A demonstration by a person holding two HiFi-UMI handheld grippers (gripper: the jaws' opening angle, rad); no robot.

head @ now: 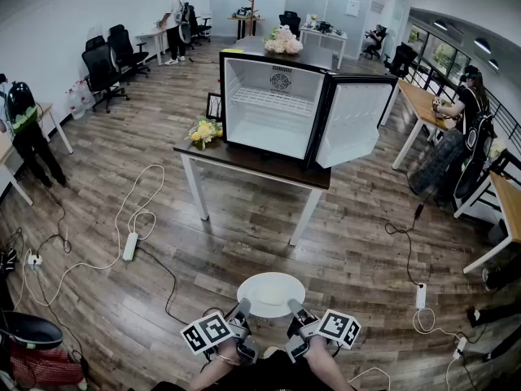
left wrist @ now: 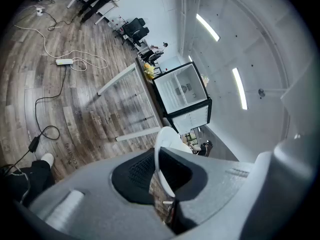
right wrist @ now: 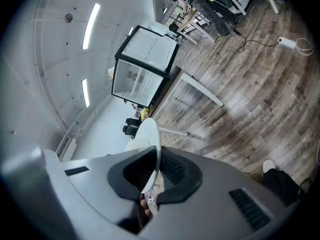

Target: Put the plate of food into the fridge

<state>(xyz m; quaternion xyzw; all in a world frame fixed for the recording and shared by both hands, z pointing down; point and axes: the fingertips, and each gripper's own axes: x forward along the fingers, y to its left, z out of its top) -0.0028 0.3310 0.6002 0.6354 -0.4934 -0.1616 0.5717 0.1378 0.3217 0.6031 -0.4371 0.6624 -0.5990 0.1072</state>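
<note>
We see in the head view the round white plate [head: 270,293] held level above the wood-plank floor [head: 244,243], with the left gripper [head: 242,309] and the right gripper [head: 293,309] each at its near rim. Well ahead stands the fridge [head: 277,108], its door [head: 352,120] swung wide. It sits on a dark-topped table [head: 252,163] with white legs, just beside a bunch of yellow flowers [head: 203,131]. The two gripper views add what the head view does not. They show the plate edge-on, a thin, smooth, glossy rim pinched between ribbed black pads [left wrist: 137,171] set in grey moulded jaws, so we read both grippers as clamped on the plate. Only the head view shows the plate's plain white upper face, the fridge's white interior with its wire shelf [head: 273,100], a power strip [head: 130,245] on a white cable, and each marker cube [head: 207,332] with its black-and-white squares. Faint lettering on a floorboard in the gripper views is too blurred for us to read.
</note>
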